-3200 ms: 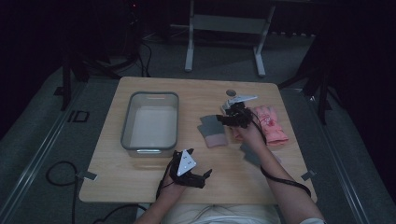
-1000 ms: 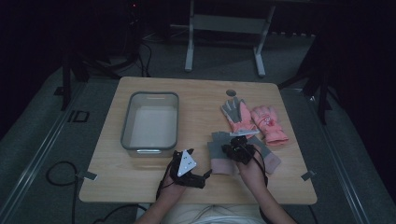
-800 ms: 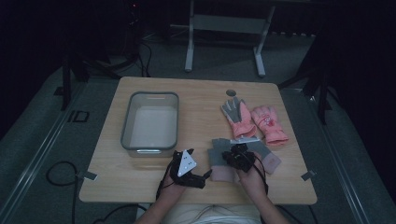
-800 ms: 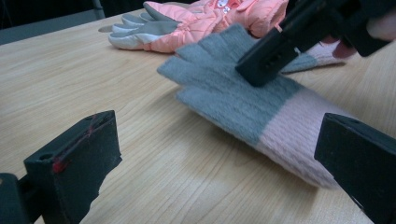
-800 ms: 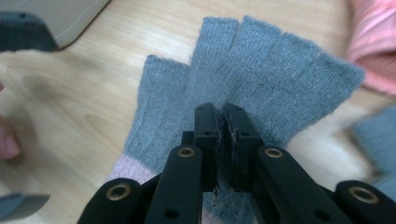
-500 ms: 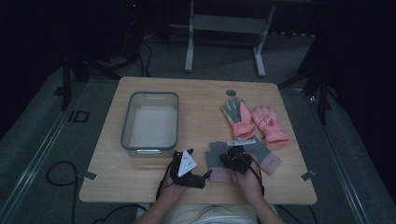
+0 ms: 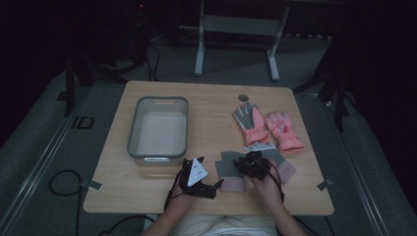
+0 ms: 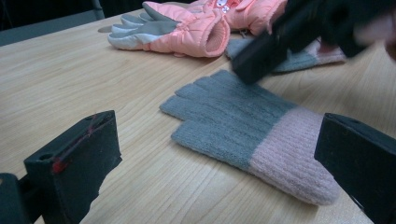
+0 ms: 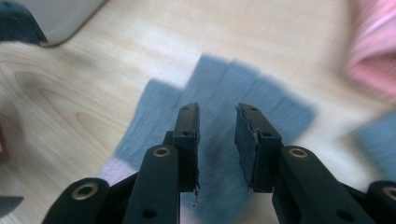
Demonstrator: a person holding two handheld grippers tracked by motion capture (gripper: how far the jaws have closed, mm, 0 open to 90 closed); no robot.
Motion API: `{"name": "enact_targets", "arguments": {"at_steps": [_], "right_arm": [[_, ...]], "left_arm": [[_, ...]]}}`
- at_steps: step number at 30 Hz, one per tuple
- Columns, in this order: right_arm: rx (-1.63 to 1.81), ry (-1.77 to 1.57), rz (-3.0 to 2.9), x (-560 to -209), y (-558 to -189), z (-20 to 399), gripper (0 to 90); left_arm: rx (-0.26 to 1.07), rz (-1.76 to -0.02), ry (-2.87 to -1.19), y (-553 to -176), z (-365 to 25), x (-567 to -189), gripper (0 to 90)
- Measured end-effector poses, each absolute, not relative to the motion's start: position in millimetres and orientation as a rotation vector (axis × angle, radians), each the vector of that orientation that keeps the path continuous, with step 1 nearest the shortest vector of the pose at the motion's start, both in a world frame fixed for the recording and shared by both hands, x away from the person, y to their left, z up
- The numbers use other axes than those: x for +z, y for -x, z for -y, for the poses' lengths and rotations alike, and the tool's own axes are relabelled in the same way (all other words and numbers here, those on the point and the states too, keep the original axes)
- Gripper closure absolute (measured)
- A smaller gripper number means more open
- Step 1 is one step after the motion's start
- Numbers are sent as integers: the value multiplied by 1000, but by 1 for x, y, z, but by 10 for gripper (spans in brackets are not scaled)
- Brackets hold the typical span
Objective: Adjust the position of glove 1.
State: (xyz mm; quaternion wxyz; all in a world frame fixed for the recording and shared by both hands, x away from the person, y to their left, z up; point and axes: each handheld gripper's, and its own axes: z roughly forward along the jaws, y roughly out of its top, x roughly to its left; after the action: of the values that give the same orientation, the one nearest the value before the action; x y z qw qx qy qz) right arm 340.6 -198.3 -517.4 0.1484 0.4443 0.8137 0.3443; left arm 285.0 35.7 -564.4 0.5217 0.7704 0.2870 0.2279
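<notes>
gloves seem to be the business at this table, though nobody has said what is to be done with them. taking the grey tub (image 7: 158, 129) as my mark: it stands on the wooden table (image 7: 206, 105) with nothing visible inside it. well off to its right lie two pink padded gloves (image 7: 267, 126), side by side, fingers pointing away from the person. nearer the person than those, just past the tub's near right corner, lies a grey knitted glove with a pink cuff (image 7: 230, 170), flat on the wood, and its twin (image 7: 281, 163) sits a little farther from the tub, partly hidden behind the right hand.

the right gripper (image 7: 251, 164) hangs over the knitted glove nearest the tub. in its own view its jaws stand a little apart, narrowly, with the grey knit (image 9: 219, 88) showing between and beyond them; they grip nothing that i can make out. the picture is smeared, so how close they are to the wool i cannot say.

the left gripper (image 7: 206, 186) rests low at the table's near edge, just in front of the tub's near right corner. its jaws are spread wide, empty, framing that same knitted glove (image 8: 243, 123).

if the job is to pair the gloves or put them in the tub, my guess is that it is hardly begun: all four are on the bare table, none lifted, none in the tub.
</notes>
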Motion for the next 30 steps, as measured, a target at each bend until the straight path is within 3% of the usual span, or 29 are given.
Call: {"name": "enact_targets", "arguments": {"at_steps": [10,17,26,30], "right_arm": [[1027,-1001,-2387,-495,-365,269,703],[988,-946,-2506,-499,-378,314,685],[885,-931,-2598,-529,-389,334,644],[844,-898,-2619,-537,-390,332,692]], "left_arm": [[550,-688,-1846,-285,-36,-564,0],[551,-686,-1847,-285,-35,-564,0],[558,-685,-1845,-285,-35,-565,0],[558,-686,-1846,-284,-35,-565,0]]}}
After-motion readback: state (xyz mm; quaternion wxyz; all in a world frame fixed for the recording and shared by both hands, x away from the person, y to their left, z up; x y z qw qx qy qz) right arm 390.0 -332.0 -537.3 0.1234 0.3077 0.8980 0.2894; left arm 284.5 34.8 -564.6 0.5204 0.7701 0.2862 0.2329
